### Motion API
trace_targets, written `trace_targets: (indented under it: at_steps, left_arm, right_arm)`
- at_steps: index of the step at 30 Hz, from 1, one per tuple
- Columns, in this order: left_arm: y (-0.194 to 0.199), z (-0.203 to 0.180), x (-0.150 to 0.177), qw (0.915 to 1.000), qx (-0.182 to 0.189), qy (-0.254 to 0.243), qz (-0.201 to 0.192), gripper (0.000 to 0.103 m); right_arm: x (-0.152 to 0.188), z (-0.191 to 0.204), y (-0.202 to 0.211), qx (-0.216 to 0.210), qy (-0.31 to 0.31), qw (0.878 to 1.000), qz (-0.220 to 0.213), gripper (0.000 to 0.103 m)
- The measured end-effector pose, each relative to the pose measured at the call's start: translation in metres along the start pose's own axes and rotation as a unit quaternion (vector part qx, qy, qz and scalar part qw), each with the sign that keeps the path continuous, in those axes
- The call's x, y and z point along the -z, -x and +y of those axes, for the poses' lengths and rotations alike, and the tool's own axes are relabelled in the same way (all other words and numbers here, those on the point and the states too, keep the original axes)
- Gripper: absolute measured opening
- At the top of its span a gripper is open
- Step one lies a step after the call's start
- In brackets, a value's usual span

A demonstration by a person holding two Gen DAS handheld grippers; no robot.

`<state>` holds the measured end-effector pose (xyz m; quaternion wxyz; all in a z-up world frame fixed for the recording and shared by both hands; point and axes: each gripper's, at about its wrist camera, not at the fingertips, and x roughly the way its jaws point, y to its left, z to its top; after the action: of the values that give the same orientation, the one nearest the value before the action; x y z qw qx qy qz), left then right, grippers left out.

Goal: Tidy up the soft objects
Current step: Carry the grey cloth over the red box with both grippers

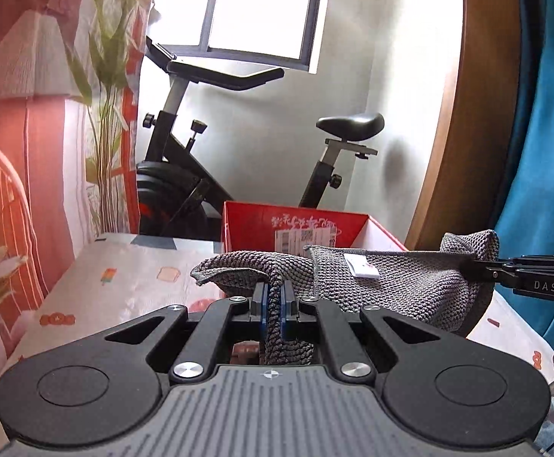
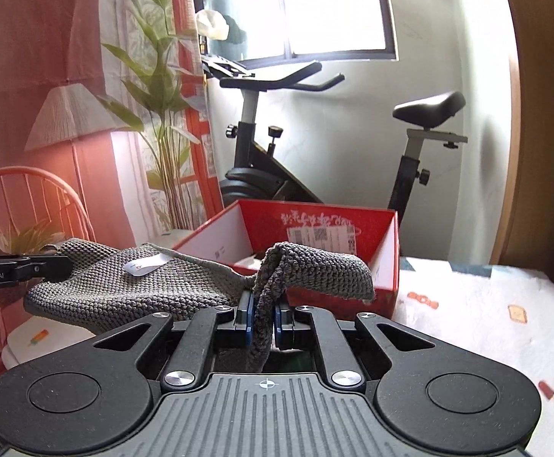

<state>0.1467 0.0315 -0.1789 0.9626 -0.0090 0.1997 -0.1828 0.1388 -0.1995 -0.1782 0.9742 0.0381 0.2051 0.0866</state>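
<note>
Left wrist view: you are clenching the left tongs (image 1: 276,301) and right tongs (image 2: 263,316) on the grey knitted cloth (image 1: 391,282), holding it mid-frame before the red box (image 1: 296,224).

Daylight floods in from the far window (image 1: 261,7), blown out white; fisheye bends the edges, pink glare washes the left.

The cloth (image 1: 398,285) pinched between the blue finger pads (image 1: 265,302) is grey with a knobbly knit and a white tag (image 1: 362,266). Beyond the fingertips sits a red box (image 2: 315,228), white inside. Below them, the white bedsheet (image 2: 486,316) carries small orange prints.
</note>
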Motion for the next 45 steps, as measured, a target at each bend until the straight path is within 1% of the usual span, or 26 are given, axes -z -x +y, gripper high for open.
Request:
trace_targets:
  at_steps: [5, 7, 9, 11, 15, 19, 21, 24, 26, 28, 31, 33, 35, 37, 39, 41, 43, 45]
  left_arm:
    - [-0.018, -0.009, -0.043, 0.9996, -0.001, -0.023, -0.016, 0.007]
    - [-0.028, -0.012, -0.060, 0.9992, -0.002, -0.033, -0.024, 0.007]
    - [-0.044, -0.014, -0.075, 0.9991, -0.006, -0.036, -0.023, 0.007]
    - [-0.061, -0.018, -0.089, 0.9992, -0.008, -0.033, -0.022, 0.007]
    - [-0.093, -0.026, -0.113, 0.9982, -0.022, -0.045, -0.033, 0.007]
    - [-0.125, -0.030, -0.132, 0.9975, -0.030, -0.050, -0.039, 0.007]
    - [-0.142, -0.029, -0.138, 0.9969, -0.038, -0.055, -0.040, 0.007]
    - [-0.168, -0.028, -0.143, 0.9957, -0.058, -0.061, -0.040, 0.007]
    - [-0.188, -0.026, -0.144, 0.9954, -0.063, -0.067, -0.030, 0.007]
    - [-0.207, -0.028, -0.141, 0.9944, -0.066, -0.081, -0.015, 0.007]
    - [-0.236, -0.031, -0.131, 0.9931, -0.063, -0.097, 0.017, 0.007]
    - [-0.249, -0.031, -0.122, 0.9930, -0.063, -0.095, 0.032, 0.007]
    - [-0.261, -0.028, -0.116, 0.9927, -0.062, -0.093, 0.046, 0.007]
    - [-0.269, -0.026, -0.113, 0.9925, -0.057, -0.093, 0.056, 0.007]
    - [-0.277, -0.025, -0.111, 0.9924, -0.036, -0.093, 0.071, 0.007]
    - [-0.283, -0.020, -0.108, 0.9925, -0.010, -0.083, 0.089, 0.007]
    - [-0.290, -0.016, -0.103, 0.9912, 0.009, -0.077, 0.108, 0.007]
    - [-0.295, -0.015, -0.099, 0.9888, 0.019, -0.084, 0.122, 0.007]
  right_arm:
    - [-0.056, -0.011, -0.005, -0.006, 0.015, 1.000, -0.020, 0.009]
    - [-0.076, -0.015, -0.010, 0.004, 0.035, 0.999, -0.027, 0.009]
    - [-0.095, -0.021, -0.016, 0.008, 0.049, 0.998, -0.040, 0.009]
    - [-0.112, -0.030, -0.028, 0.010, 0.050, 0.998, -0.038, 0.009]
    - [-0.135, -0.046, -0.055, 0.015, 0.063, 0.997, -0.041, 0.009]
    - [-0.148, -0.069, -0.088, 0.017, 0.044, 0.998, -0.044, 0.009]
    - [-0.152, -0.081, -0.106, 0.018, 0.034, 0.998, -0.045, 0.009]
    - [-0.155, -0.093, -0.134, 0.023, 0.040, 0.998, -0.043, 0.010]
    - [-0.154, -0.097, -0.153, 0.025, 0.047, 0.998, -0.038, 0.010]
    - [-0.151, -0.098, -0.175, 0.031, 0.059, 0.998, -0.020, 0.010]
    - [-0.142, -0.096, -0.208, 0.035, 0.083, 0.996, 0.019, 0.009]
    - [-0.133, -0.096, -0.227, 0.030, 0.088, 0.995, 0.043, 0.009]
    - [-0.126, -0.100, -0.244, 0.017, 0.079, 0.995, 0.063, 0.009]
    - [-0.120, -0.104, -0.260, 0.006, 0.065, 0.994, 0.086, 0.009]
    - [-0.114, -0.104, -0.274, 0.003, 0.065, 0.992, 0.112, 0.009]
    - [-0.109, -0.106, -0.287, -0.001, 0.058, 0.989, 0.137, 0.009]
    - [-0.104, -0.108, -0.294, -0.003, 0.048, 0.988, 0.147, 0.010]
    - [-0.100, -0.112, -0.301, -0.007, 0.036, 0.985, 0.166, 0.010]
